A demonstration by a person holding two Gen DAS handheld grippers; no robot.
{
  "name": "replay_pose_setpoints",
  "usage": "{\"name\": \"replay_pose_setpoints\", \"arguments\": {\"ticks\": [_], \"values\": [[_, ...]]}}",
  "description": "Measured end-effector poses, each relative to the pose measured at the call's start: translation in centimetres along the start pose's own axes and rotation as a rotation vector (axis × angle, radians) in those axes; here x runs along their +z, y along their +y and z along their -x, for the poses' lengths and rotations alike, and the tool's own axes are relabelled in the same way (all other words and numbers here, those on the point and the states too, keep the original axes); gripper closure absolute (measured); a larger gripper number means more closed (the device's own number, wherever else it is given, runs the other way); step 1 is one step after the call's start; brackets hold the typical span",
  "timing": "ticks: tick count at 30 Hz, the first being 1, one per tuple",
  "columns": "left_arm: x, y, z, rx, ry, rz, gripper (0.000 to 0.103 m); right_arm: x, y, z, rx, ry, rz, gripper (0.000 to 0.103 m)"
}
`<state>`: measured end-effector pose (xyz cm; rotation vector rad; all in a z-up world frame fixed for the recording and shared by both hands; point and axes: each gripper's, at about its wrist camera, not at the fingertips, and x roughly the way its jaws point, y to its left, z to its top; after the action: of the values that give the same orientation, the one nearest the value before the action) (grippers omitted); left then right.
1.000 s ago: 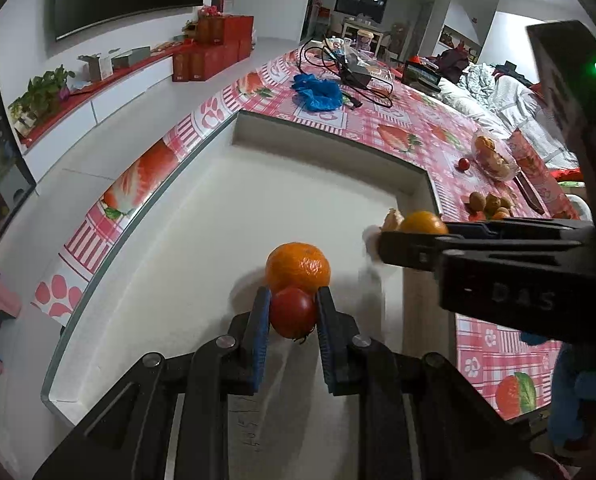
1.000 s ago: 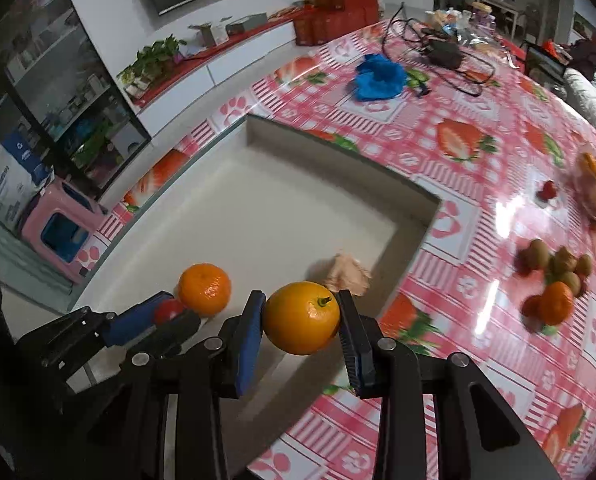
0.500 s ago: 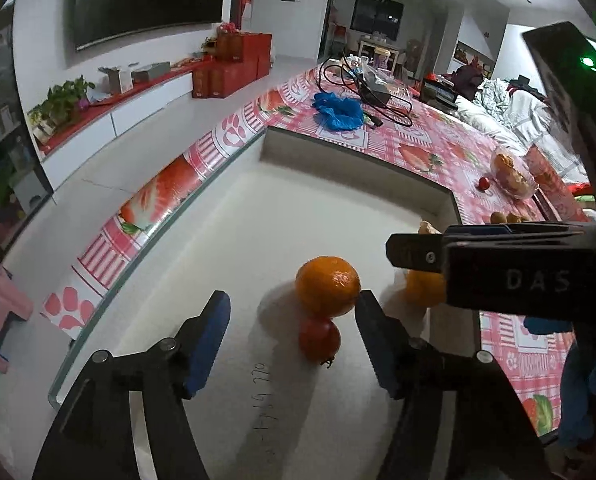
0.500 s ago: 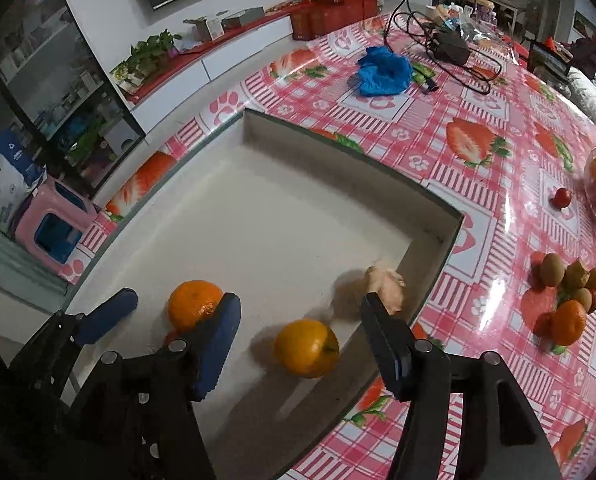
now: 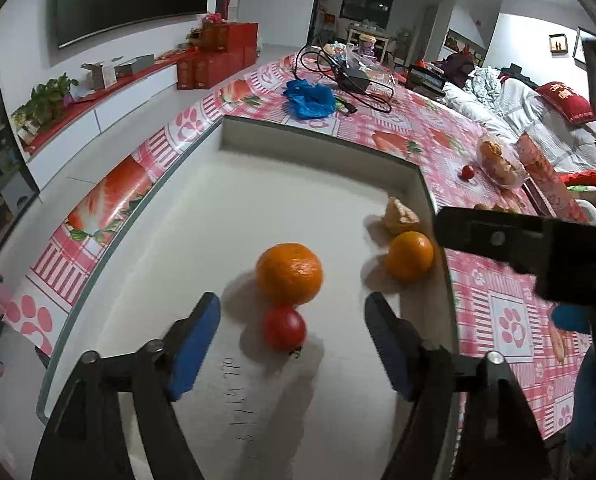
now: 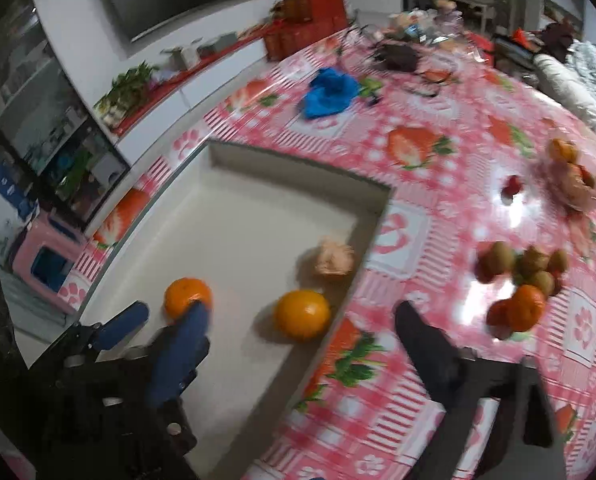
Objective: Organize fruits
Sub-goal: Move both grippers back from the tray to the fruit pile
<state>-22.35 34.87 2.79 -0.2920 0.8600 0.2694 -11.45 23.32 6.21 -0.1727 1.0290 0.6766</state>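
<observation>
While both claws gape wide and empty, the left claw [image 5: 291,316] hangs over a tomato [image 5: 284,328] touching a tangerine [image 5: 289,274]; the right claw [image 6: 302,320] hovers near an orange [image 6: 302,314].

At the top centre of your left view, a blue bag [image 5: 309,98] lies beside black cables [image 5: 352,80] on the strawberry-print tabletop [image 5: 494,300].
</observation>
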Motion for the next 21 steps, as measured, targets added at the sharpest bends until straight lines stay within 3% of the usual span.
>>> {"name": "replay_pose_setpoints", "arguments": {"ticks": [10, 14, 21], "values": [[0.6, -3.8, 1.4, -0.039, 0.003, -0.081, 0.022, -2.7, -8.5, 1.6, -0.083, -0.001, -0.192, 0.006], [0.7, -7.2, 2.7, -0.126, -0.008, -0.15, 0.022, -5.0, -11.8, 2.2, -0.127, 0.018, -0.243, 0.006], [-0.5, -13.7, 2.6, -0.159, 0.029, -0.3, 0.021, -9.1, -16.9, 3.7, -0.187, 0.017, -0.33, 0.006]]}}
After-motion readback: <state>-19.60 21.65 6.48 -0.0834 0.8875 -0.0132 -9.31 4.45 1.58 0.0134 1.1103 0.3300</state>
